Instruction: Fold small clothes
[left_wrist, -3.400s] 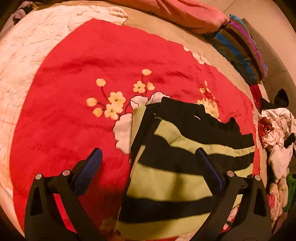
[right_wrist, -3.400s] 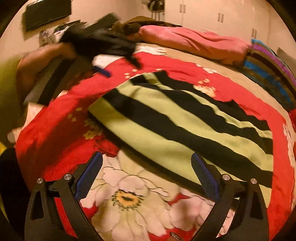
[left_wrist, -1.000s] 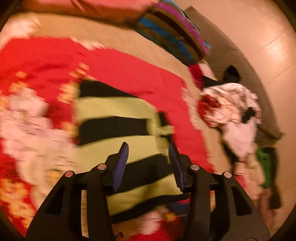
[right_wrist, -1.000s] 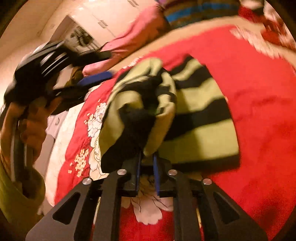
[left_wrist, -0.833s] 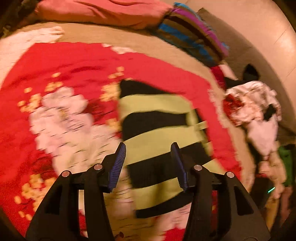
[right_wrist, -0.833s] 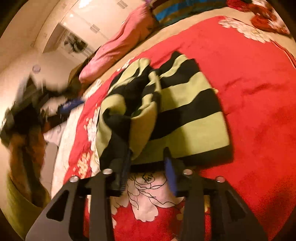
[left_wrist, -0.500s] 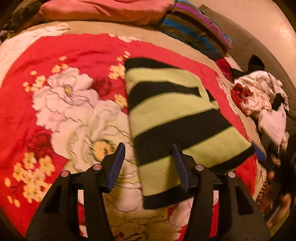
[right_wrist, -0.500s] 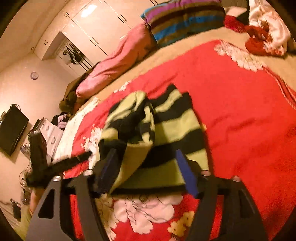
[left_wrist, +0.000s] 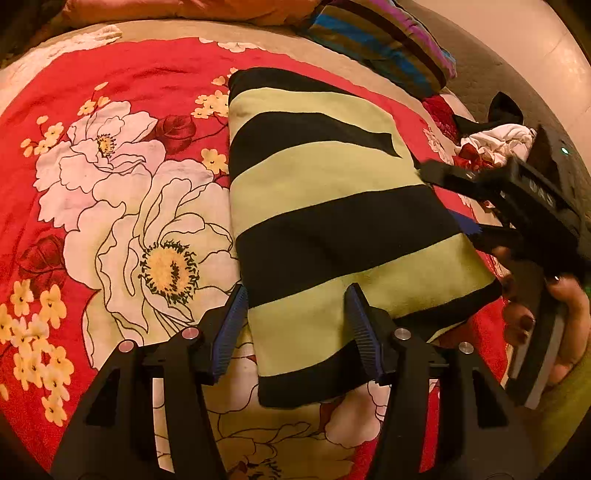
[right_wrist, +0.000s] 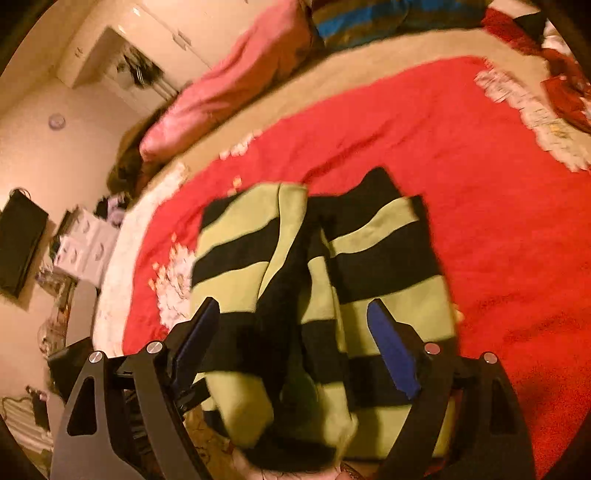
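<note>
A green-and-black striped garment (left_wrist: 332, 206) lies folded lengthwise on the red floral bedspread (left_wrist: 122, 155). My left gripper (left_wrist: 295, 328) is open, its fingers either side of the garment's near left edge, holding nothing. My right gripper (right_wrist: 295, 343) is open above the garment (right_wrist: 321, 280), whose left half is folded over the right with a raised fold down the middle. The right gripper and the hand holding it also show in the left wrist view (left_wrist: 517, 206), at the garment's right edge.
A pink pillow (right_wrist: 229, 96) and a striped pillow (left_wrist: 388, 44) lie at the head of the bed. A heap of loose clothes (left_wrist: 491, 144) sits off the bed's right side. A dark TV (right_wrist: 18, 243) and a cluttered dresser (right_wrist: 81, 243) stand at the left wall.
My right gripper carried one side of the garment over, then opened and let it go; the garment now lies folded lengthwise. My left gripper closed partway and moved to the garment's near edge.
</note>
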